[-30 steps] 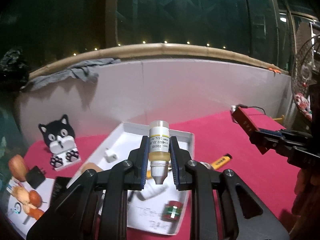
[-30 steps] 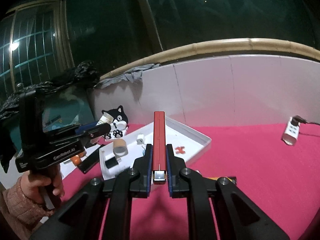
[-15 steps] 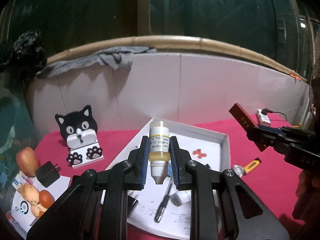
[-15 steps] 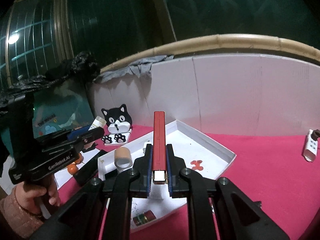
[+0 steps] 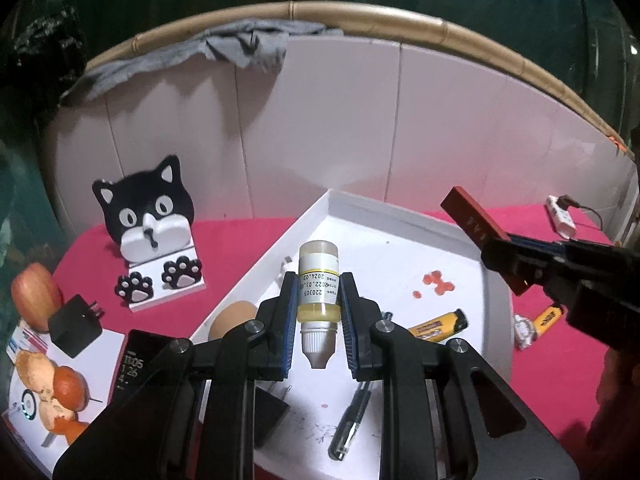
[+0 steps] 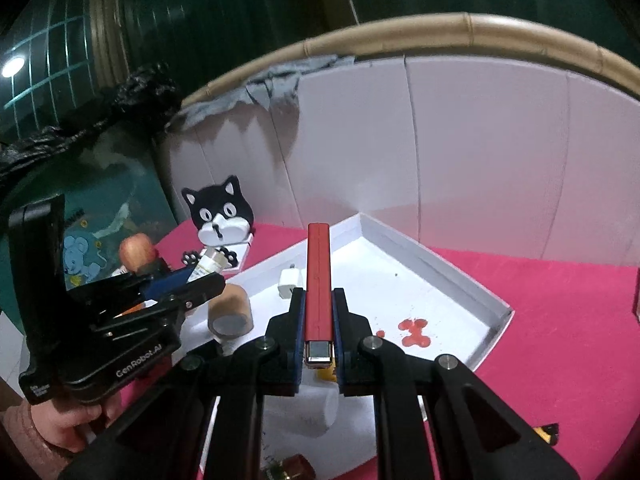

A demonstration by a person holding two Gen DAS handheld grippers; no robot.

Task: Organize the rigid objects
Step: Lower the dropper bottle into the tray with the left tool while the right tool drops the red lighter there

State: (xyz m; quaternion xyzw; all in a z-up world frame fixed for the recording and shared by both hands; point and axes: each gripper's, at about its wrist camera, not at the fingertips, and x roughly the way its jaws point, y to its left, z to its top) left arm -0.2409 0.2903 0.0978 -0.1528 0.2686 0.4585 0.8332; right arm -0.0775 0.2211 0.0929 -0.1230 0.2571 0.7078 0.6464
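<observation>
While the left gripper [image 5: 318, 312] clamps a small bottle [image 5: 318, 280] above the white tray [image 5: 408, 216], the right gripper [image 6: 318, 332] pinches a red bar [image 6: 318, 280], seemingly a stapler, over the same tray.

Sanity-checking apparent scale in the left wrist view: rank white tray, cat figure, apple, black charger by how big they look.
1. White tray, clearly largest.
2. Cat figure.
3. Apple and black charger look about alike; both sit at the distorted left edge, so I won't rank them.
</observation>
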